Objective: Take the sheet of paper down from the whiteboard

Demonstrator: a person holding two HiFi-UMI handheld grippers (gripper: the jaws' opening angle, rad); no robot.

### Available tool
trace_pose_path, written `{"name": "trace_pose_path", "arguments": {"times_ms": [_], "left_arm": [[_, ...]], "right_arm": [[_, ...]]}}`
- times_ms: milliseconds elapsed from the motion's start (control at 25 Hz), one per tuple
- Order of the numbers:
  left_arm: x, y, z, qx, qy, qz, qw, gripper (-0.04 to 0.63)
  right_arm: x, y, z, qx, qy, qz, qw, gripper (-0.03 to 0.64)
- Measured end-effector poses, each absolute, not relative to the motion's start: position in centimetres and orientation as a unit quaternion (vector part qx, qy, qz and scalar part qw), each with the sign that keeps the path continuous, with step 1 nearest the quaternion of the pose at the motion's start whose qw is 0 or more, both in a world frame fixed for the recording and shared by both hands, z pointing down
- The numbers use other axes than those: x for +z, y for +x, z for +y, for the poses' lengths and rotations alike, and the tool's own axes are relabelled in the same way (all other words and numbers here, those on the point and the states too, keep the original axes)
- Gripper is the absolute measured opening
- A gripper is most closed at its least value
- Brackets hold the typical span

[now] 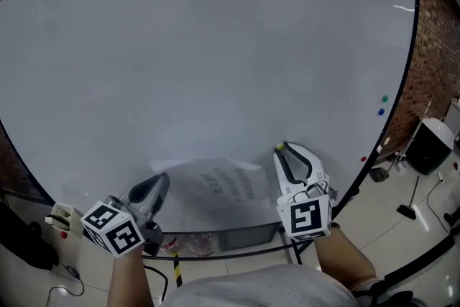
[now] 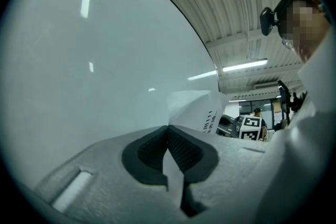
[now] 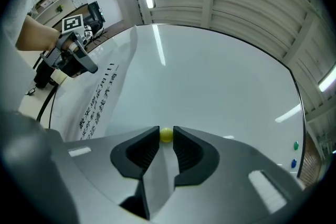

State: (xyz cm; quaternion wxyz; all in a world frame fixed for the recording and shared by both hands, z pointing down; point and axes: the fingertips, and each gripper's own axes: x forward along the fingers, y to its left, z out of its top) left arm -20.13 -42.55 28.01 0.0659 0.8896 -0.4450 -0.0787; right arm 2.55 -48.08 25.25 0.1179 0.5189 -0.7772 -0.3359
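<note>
Paper point(image 1: 228, 187), print illegible, pinched by left claw point(image 1: 161, 180)

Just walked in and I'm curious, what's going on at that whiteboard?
A person works two handheld grippers at the whiteboard. The left gripper has its jaws closed on an edge of the printed sheet of paper. The right gripper pinches a small yellow magnet between its jaws, just right of the sheet. The sheet is not down yet.
</note>
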Motion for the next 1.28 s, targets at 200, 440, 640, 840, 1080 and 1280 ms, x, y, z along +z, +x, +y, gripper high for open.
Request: {"name": "trace_pose_path", "arguments": {"times_ms": [200,440,640,840,1080,1280], "left_arm": [[29.2,-20.1,-42.4,-0.067,0.896,-0.434,0.066,0.002],[32.5,-20.1,-41.3,-0.054,0.900,-0.428,0.059,0.002],[35.5,-19.3,-40.6,-0.063,0.914,-0.390,0.091,0.002],[36.9,-18.7,-39.3,-0.056,0.915,-0.384,0.107,0.002],[36.9,-19.1,-35.9,-0.056,0.906,-0.407,0.100,0.002],[38.0,-16.2,-29.7,-0.036,0.909,-0.405,0.097,0.002]], "right_arm": [[25.3,1.9,-47.4,-0.337,0.515,-0.778,0.126,0.075],[30.6,0.8,-44.4,-0.241,0.487,-0.830,0.122,-0.001],[37.3,-0.6,-41.6,-0.028,0.408,-0.903,0.128,0.000],[39.6,0.5,-38.6,0.017,0.414,-0.896,0.158,0.001],[39.9,1.3,-34.3,0.031,0.410,-0.900,0.146,0.001],[41.1,2.3,-27.0,0.033,0.399,-0.903,0.155,0.001]]}}
